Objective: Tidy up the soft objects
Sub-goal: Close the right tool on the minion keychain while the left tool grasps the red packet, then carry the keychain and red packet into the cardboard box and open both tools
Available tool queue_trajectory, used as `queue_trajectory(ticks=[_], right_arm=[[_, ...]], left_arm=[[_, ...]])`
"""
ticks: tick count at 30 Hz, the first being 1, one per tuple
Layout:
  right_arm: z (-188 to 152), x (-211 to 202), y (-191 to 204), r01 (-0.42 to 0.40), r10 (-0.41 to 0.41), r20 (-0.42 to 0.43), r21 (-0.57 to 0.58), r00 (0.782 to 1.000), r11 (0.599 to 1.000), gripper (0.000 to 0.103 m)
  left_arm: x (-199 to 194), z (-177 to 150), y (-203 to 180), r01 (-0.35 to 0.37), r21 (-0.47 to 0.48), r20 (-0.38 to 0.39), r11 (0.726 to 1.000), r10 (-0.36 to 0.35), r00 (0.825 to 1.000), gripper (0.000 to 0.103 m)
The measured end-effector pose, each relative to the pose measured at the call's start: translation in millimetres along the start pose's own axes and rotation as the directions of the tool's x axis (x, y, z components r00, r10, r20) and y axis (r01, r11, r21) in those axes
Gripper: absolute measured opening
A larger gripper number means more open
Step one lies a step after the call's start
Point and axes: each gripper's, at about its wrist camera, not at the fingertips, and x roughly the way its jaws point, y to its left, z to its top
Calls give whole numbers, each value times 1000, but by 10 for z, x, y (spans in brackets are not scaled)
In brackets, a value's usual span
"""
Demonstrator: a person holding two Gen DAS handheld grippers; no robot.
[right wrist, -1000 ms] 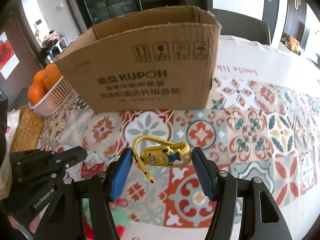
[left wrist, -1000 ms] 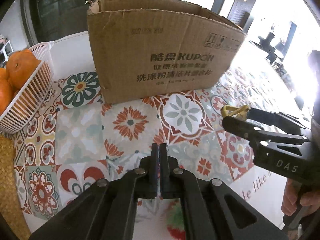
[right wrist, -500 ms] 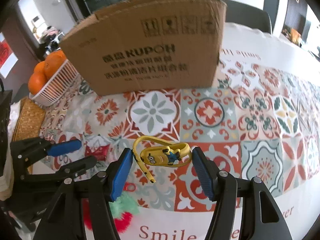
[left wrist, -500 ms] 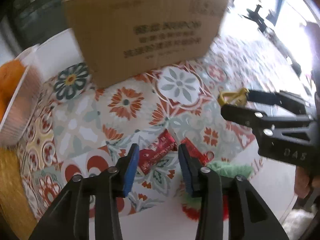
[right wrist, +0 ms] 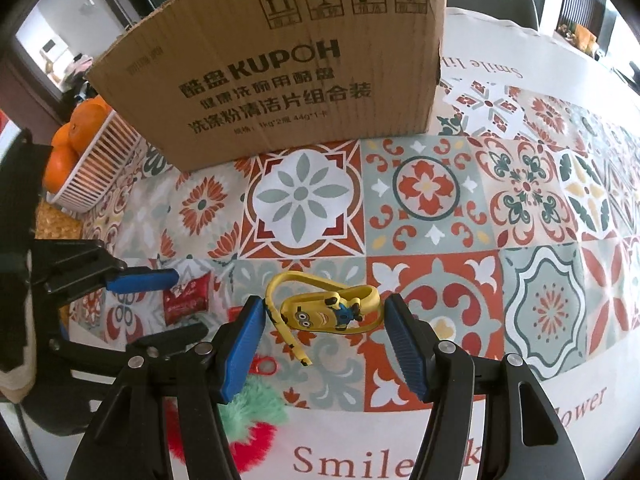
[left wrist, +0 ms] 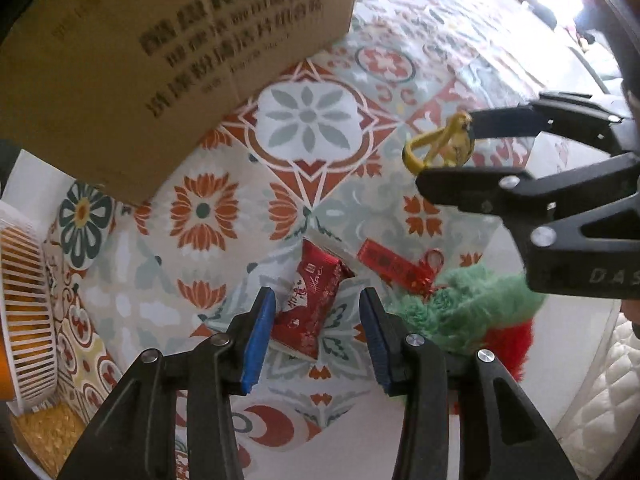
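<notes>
with the right gripper [right wrist: 324, 330] clamped on the yellow toy [right wrist: 326, 312], lower the parted left gripper [left wrist: 316, 330] squarely over the red packet [left wrist: 310, 298] before squeezing.

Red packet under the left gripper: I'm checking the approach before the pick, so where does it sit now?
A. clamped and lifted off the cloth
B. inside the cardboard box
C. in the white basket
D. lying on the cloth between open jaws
D: the red packet lies flat on the tablecloth between the left gripper's pads, neither pressing it.
</notes>
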Motion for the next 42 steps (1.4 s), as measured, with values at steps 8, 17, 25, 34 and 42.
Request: queue_trajectory(ticks=[8,17,25,34,42], right_arm=[[20,26,10,4,-4,-3,2,1000,1000,63],[27,-81,-41,-6,6,24,-11,1000,1000,63],[63,-327,-42,-31,33,83,-24,996,999,63],[141,-747,31,-34,43,186,-53,982,998,63],[250,-1176,124,-38,61,298,-83,953,996,63]], left_arm=[[71,51,80,16,-83,54,996,-12,998,22],[-58,-127,201,54,-340,180,939,9,984,22],[-440,-301,251,77,-502,285,862,80,955,22],[-886,-303,147,80,-563,370,823,165,914,22],[-1266,-225,87,83,-538,453,839,204,868,22]])
